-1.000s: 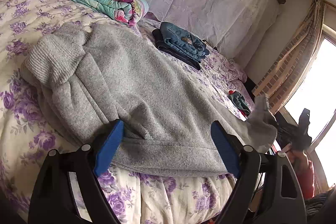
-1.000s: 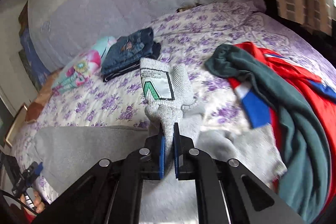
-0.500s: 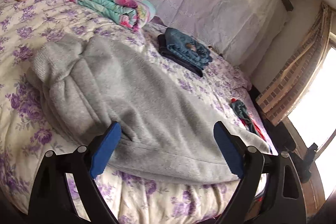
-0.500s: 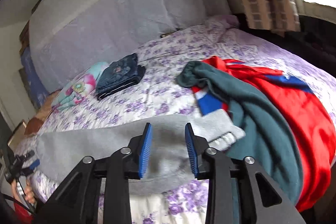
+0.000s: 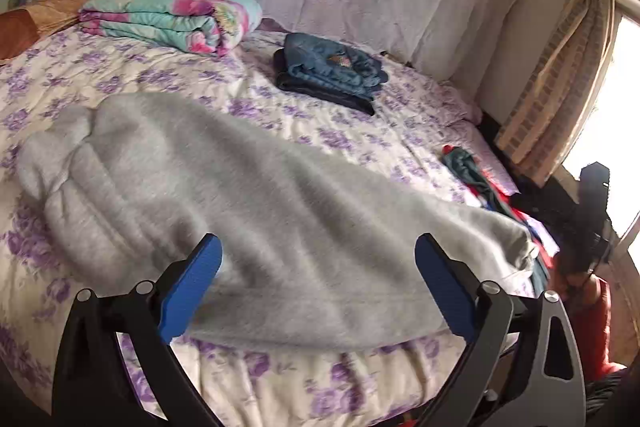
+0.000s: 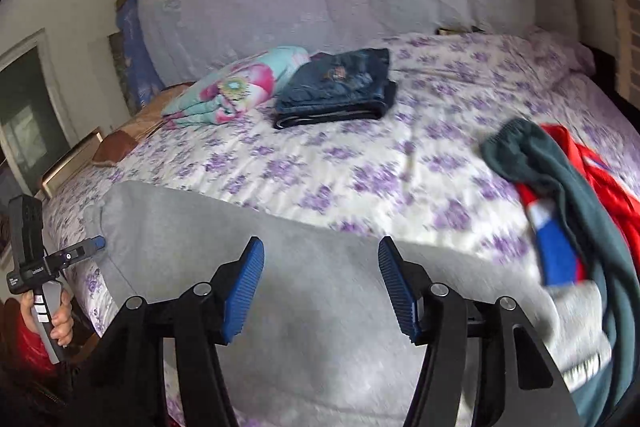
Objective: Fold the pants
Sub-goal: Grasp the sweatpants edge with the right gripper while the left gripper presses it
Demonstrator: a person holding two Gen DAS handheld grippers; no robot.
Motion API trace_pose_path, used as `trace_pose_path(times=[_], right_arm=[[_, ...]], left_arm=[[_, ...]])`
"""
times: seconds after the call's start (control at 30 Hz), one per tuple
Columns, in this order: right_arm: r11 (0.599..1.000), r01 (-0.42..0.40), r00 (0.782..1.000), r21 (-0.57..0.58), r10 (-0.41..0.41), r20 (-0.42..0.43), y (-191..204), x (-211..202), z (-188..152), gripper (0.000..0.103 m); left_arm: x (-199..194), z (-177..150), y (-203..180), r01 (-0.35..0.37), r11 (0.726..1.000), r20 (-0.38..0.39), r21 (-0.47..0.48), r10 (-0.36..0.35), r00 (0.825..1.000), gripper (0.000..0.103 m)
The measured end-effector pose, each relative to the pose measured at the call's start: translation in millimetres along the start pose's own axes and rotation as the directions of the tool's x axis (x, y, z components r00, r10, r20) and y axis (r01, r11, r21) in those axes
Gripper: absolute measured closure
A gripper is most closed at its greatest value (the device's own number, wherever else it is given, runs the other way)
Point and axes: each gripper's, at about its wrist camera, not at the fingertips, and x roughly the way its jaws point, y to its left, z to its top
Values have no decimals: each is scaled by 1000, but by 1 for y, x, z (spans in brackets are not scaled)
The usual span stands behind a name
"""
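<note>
Grey pants lie flat along the bed's near edge; left hand-held gripper and right hand-held gripper hover above them, jaws opening, grasping nothing.

The right tool hangs over the grey pants, its blue pads apart and the jaws opening; the cloth lies under them, not pinched. The pants stretch along the near edge of the bed, one end at the near left corner, the other cuff by a heap of green, red and blue clothes at the right edge. Folded jeans sit toward the head of the bed, touching a rolled flowered blanket on their left. At the left edge a hand grips the left tool
</note>
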Motion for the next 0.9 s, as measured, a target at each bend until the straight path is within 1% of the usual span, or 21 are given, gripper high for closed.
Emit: trace_pose_path(times=[0.03,0.07,0.1,0.17,0.2,0.23,0.27,0.3,0.33,0.37,0.4,0.47,0.57,0.6,0.67,0.7,0.73,0.77,0.83,0.87,0.9], right_arm=[[998,-48,998,29,49,-29,3,18,16,42],[991,-110,991,82,116,-64,4,38,31,42],[973,-187,973,139,203,-112,7,61,42,42],[920,-314,913,233,360,-191,17,101,54,42],[903,-344,885,256,403,-234,26,120,58,42],[900,-349,869,259,415,-269,34,136,60,42],[902,-345,858,258,415,-303,43,150,59,42],[909,-333,849,251,405,-340,50,162,57,42],[920,-311,844,240,383,-374,57,169,51,42],[931,-291,842,222,359,-402,63,172,45,42],[938,-284,843,197,342,-416,69,171,39,41],[947,-280,843,156,320,-432,81,158,24,40],[944,-321,843,72,319,-434,102,126,4,34],[940,-338,837,45,322,-442,107,119,-3,29],[931,-358,798,66,342,-496,109,118,-13,30],[938,-337,801,75,328,-500,108,118,-14,30],[948,-313,827,62,304,-473,105,116,-10,30],[950,-310,854,46,300,-425,103,112,-2,30],[939,-341,885,47,337,-323,96,106,25,30],[945,-323,900,44,321,-295,92,110,38,30],[963,-268,924,23,263,-279,87,119,50,30]], left_arm=[[3,6,-6,25,1000,1,3,-25,1000,9],[9,10,-11,42,999,-7,11,-42,999,9],[17,11,-16,59,998,-21,17,-58,998,9],[40,7,-20,91,996,-78,20,-90,993,9],[54,1,-18,95,995,-125,9,-93,988,9],[65,-6,-15,71,997,-159,7,-69,985,9],[73,-15,-14,42,999,-176,30,-36,984,10],[76,-23,-18,18,996,-180,84,-2,984,10],[75,-31,-25,-9,987,-173,159,37,984,10],[73,-36,-29,-27,979,-171,200,62,983,10],[71,-38,-29,-28,979,-175,203,65,982,10],[68,-34,-22,2,988,-188,152,27,982,10],[66,-31,-15,27,994,-192,105,-7,981,10],[67,-32,-15,26,993,-189,112,-4,982,10],[66,-36,-18,18,989,-176,144,8,984,10],[66,-37,-19,14,988,-169,154,12,986,10],[66,-37,-19,13,987,-165,158,14,986,10],[66,-37,-19,14,988,-163,156,12,986,10],[64,-37,-18,18,989,-161,148,6,987,10],[64,-37,-18,17,989,-161,149,7,987,10],[65,-36,-17,16,989,-161,150,8,987,10]])
